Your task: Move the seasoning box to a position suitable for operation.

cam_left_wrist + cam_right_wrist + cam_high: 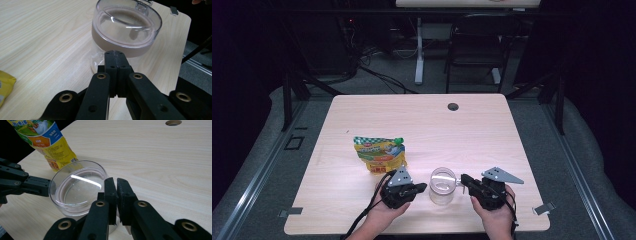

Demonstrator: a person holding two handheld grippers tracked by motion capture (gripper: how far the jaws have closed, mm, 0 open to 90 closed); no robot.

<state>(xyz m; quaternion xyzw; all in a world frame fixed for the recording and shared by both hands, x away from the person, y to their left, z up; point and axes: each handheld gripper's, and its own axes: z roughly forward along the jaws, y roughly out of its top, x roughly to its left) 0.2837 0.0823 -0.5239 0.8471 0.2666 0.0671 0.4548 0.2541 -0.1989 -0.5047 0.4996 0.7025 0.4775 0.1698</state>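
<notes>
table (362, 115): pale wood-grain, smooth, matt | jar (75, 192) between both grippers: clear glossy plastic or glass | pouch (379, 155) beyond left gripper (424, 187): shiny printed film | right gripper (461, 178): matt black plastic, brass-coloured rivets

The light wooden bench (492, 125) stands on a grey floor (257, 180). Behind the bench is a dark folding chair (474, 47), beside a white table leg (419, 50). The room behind is dark.

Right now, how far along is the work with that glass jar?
Barely begun. The jar stands upright with its clear lid on, and the yellow pouch lies behind it. The left tongs and right tongs sit closed beside the jar, gripping nothing. Grasping and opening are left.
</notes>
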